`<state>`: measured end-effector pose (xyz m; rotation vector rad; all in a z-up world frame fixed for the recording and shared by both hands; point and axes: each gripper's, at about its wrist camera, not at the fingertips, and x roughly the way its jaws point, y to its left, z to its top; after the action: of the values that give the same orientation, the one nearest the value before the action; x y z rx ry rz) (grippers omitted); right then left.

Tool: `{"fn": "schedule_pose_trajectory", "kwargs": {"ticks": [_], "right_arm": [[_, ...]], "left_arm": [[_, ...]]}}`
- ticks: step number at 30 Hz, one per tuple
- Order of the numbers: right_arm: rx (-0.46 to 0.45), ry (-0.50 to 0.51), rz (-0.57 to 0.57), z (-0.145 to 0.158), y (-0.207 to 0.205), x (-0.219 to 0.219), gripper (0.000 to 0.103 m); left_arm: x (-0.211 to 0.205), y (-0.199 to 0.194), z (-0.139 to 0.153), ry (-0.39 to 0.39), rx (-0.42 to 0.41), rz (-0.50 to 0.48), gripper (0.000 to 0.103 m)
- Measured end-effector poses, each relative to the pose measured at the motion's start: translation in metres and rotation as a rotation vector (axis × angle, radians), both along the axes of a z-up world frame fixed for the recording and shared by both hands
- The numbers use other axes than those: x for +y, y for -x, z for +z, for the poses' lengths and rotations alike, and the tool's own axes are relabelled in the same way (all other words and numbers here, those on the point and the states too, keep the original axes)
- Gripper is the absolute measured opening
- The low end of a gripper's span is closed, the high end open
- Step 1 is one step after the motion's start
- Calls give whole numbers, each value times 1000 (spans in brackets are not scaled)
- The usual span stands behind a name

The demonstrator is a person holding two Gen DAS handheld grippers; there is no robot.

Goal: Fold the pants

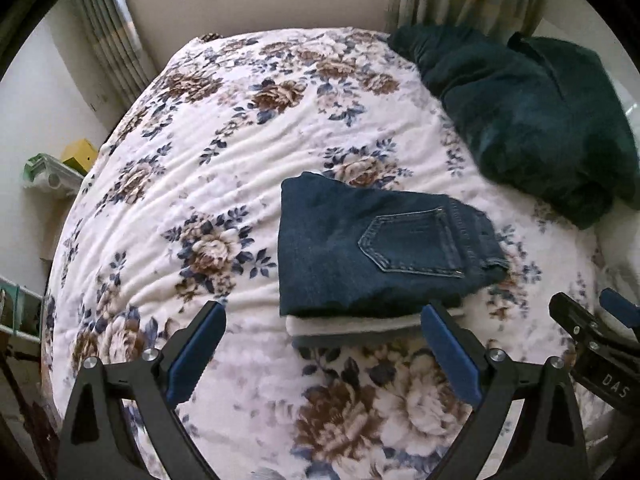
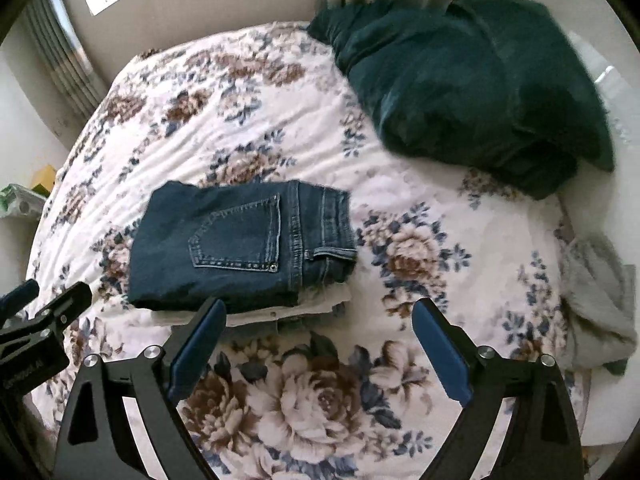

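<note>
Nearest: left gripper (image 1: pixel 322 322) and right gripper (image 2: pixel 318 318) both spread wide, holding nothing. At 12 o'clock just beyond, folded jeans (image 2: pixel 240 244) atop 2 other folded garments (image 2: pixel 256 314). Likely finished; best lift clear without snagging the stack.

Folded stack in front of you on the bed.
Your folded dark-blue denim jeans (image 2: pixel 240 244) top a stack of folded garments (image 2: pixel 280 314) on the floral-blanketed bed (image 2: pixel 248 128); a dark-green plush blanket (image 2: pixel 472 88) lies behind-right, a crumpled grey cloth (image 2: pixel 596 312) far right.
</note>
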<state>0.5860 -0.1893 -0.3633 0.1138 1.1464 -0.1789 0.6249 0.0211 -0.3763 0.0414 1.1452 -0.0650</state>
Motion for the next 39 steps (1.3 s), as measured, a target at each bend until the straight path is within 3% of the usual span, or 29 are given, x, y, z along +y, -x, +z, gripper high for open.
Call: {"fn": "schedule_pose_trajectory", "kwargs": {"ticks": [8, 27, 32, 39], "right_arm": [[-112, 45, -14, 104, 95, 11, 96], [-293, 73, 6, 306, 354, 57, 96], [-342, 74, 33, 345, 407, 61, 96], [-373, 66, 68, 382, 443, 57, 96]], "left_arm": [[4, 84, 88, -2, -107, -32, 100], [42, 300, 268, 20, -364, -32, 100], [46, 337, 296, 7, -415, -14, 100], [44, 368, 310, 9, -431, -2, 100]]}}
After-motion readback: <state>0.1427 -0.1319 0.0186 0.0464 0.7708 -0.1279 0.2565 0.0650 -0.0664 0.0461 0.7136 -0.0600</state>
